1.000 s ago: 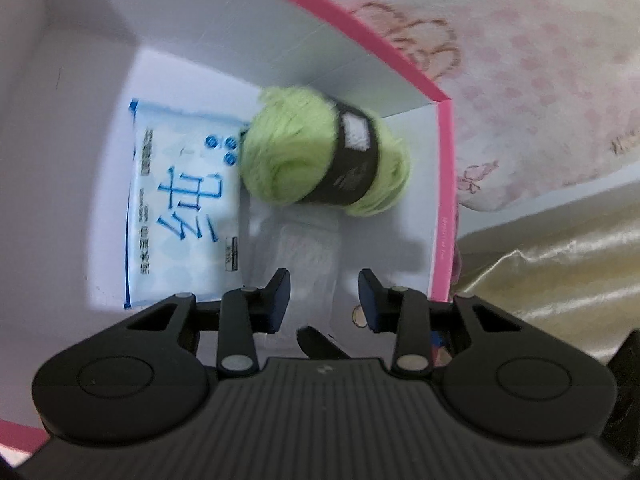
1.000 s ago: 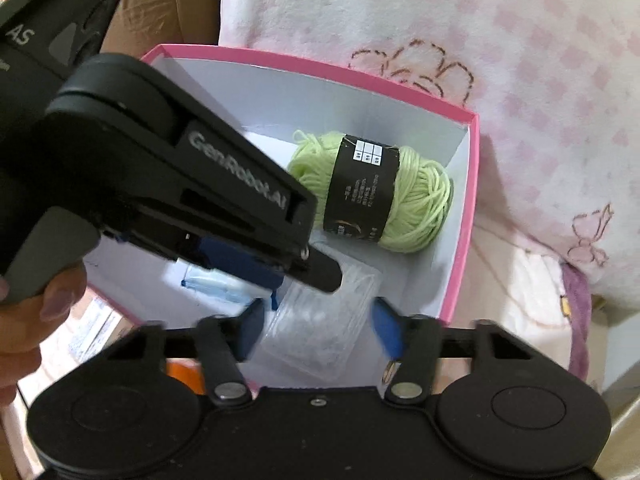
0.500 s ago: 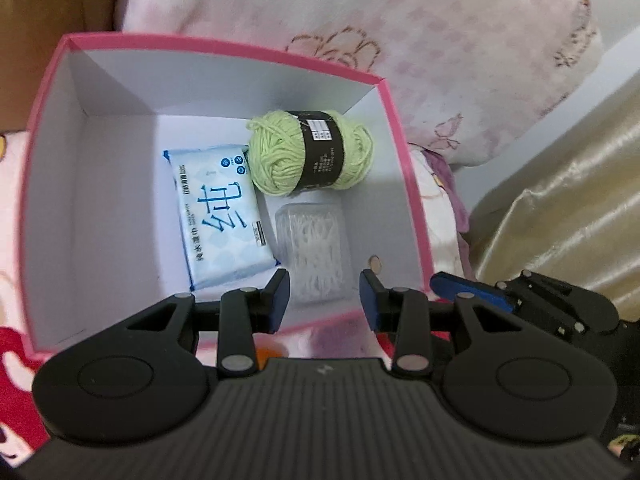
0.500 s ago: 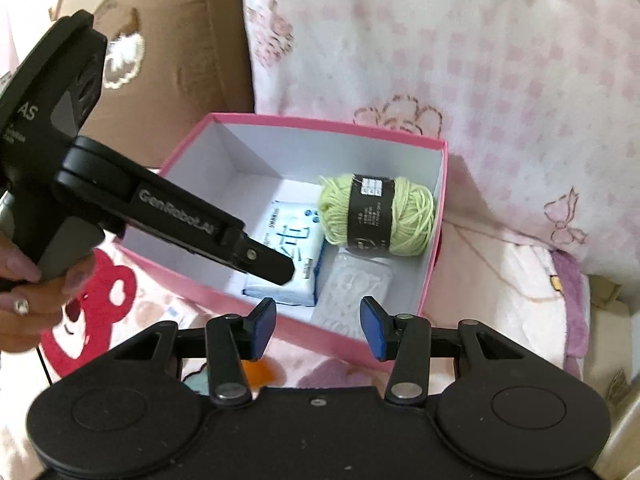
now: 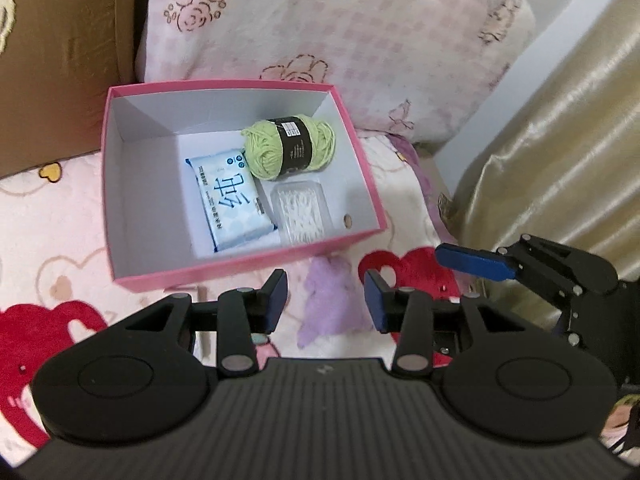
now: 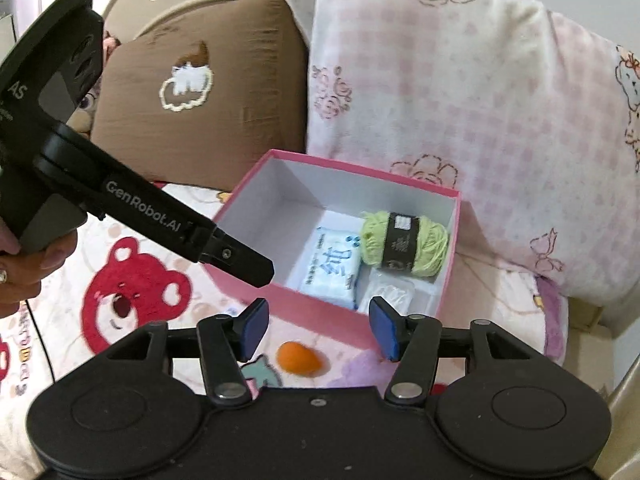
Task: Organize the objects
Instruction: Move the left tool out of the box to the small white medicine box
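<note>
Both wrist views above box (image 5: 244, 272)

Right wrist view: pink box (image 6: 332, 300) near wall hides the lower edge of the wipes pack (image 6: 330, 270) and most of the clear swab case (image 6: 394, 294); yarn ball (image 6: 404, 246) label print too small to read. The left gripper (image 6: 256, 266) body runs off the left edge, so only part of the hand (image 6: 24, 272) holding it shows. Left wrist view: small round thing (image 5: 348, 221) on the box floor by the right wall, can't tell what; right gripper (image 5: 472, 262) shows one blue finger, rest cut off at right.
</note>
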Available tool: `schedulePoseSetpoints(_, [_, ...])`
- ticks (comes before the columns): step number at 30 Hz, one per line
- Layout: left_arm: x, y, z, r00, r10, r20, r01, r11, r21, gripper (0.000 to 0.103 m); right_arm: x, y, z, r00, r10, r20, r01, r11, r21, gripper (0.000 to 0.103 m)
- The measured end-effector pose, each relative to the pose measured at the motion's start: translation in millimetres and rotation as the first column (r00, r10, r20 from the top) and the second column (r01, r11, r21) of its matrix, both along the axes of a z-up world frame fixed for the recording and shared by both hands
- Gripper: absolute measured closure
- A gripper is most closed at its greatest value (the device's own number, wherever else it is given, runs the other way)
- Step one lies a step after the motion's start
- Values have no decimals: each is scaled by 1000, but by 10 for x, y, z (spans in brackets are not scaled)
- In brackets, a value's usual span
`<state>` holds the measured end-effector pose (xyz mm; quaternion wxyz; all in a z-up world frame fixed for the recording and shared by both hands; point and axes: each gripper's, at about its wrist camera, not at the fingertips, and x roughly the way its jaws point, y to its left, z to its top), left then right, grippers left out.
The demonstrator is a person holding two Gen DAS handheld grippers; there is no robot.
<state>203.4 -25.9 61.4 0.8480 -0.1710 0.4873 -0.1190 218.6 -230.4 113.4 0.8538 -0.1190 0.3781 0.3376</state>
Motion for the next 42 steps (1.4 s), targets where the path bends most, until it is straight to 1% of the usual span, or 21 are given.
schedulePoseSetpoints(2, [-124, -17, 52, 1000, -11, 11, 10, 1000, 25, 61, -120, -11, 36, 1000, 10, -1, -10, 1000, 5, 40])
schedulePoseSetpoints(4, [-261, -35, 87, 1000, -8, 9, 8, 998, 65, 51, -256, -4, 62, 999, 32, 10, -32, 999, -5, 37])
schedulePoseSetpoints(6, [-397, -92, 95, 1000, -23, -16, 25, 990, 140, 49, -377, 5, 84, 999, 40, 22, -40, 999, -15, 34])
schedulePoseSetpoints(8, [-532, -149, 89, 998, -54, -34, 60, 978, 199, 49, -474, 15, 103, 999, 39, 24, -38, 999, -28, 34])
schedulePoseSetpoints(10, [-646, -164, 67, 996, -66, -63, 79, 971, 225, 47, -568, 26, 128, 999, 42, 26, -40, 998, -43, 33])
schedulePoseSetpoints(12, [-754, -154, 58, 994, -76, -77, 92, 970, 225, 46, -655, 38, 154, 998, 49, 37, -46, 997, -64, 30])
schedulePoseSetpoints(15, [-894, -102, 62, 993, -78, -84, 95, 969, 227, 41, -763, 40, 193, 997, 57, 43, -54, 996, -75, 27])
schedulePoseSetpoints(19, [-1042, -5, 38, 993, -63, -95, 83, 971, 225, 38, -887, 35, 193, 997, 67, 25, -65, 996, -63, 27])
schedulePoseSetpoints(22, [-1114, 63, -9, 993, -55, -109, 78, 972, 223, 38, -971, 46, 175, 997, 79, 21, -77, 995, -55, 23])
schedulePoseSetpoints(25, [-1191, 112, -75, 991, -65, -119, 89, 974, 209, 38, -1063, 52, 152, 996, 80, 42, -78, 996, -41, 21])
schedulePoseSetpoints(30, [-1282, 164, -196, 987, -62, -148, 93, 973, 212, 38, -1130, 66, 87, 994, 96, 51, -94, 995, -37, 21])
schedulePoseSetpoints(32, [-1303, 185, -244, 986, -61, -153, 93, 972, 217, 38, -1142, 72, 50, 993, 107, 49, -106, 994, -32, 19])
schedulePoseSetpoints(36, [-1322, 239, -345, 989, -56, -140, 88, 969, 231, 37, -1175, 95, -32, 989, 137, 63, -137, 991, -4, 18])
schedulePoseSetpoints(39, [-1315, 305, -438, 986, -66, -150, 98, 971, 218, 37, -1175, 140, -102, 987, 153, 58, -154, 988, 22, 18])
schedulePoseSetpoints(42, [-1310, 390, -520, 987, -65, -149, 94, 976, 196, 37, -1169, 209, -201, 984, 166, 57, -168, 985, 24, 18])
